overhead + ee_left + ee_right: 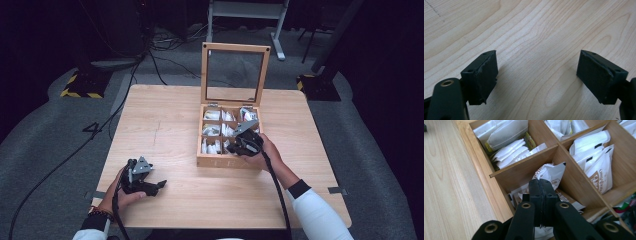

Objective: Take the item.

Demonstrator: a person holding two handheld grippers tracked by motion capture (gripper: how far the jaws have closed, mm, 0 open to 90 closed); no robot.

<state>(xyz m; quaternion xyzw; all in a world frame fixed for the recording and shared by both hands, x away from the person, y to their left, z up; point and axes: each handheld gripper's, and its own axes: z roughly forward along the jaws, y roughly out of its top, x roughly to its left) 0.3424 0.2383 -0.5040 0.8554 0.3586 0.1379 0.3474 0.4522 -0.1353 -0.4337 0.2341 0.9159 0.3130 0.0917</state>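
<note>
A wooden tea box (227,162) with six compartments stands on the table with its glass lid (204,75) upright. White tea sachets fill the compartments. My right gripper (236,145) reaches into the box's near right compartment. In the right gripper view its jaws (540,187) are pressed together on the edge of a crumpled white sachet (552,173) that sticks up behind the tips. My left gripper (159,186) rests near the table's front left, far from the box. Its jaws (537,75) stand wide open over bare wood with nothing between them.
The light wooden table (165,120) has free room left of the box. More sachets (599,157) lie in the neighbouring compartments, parted by thin wooden dividers (524,161). Grey carpet, cables (60,160) and a stand's feet surround the table.
</note>
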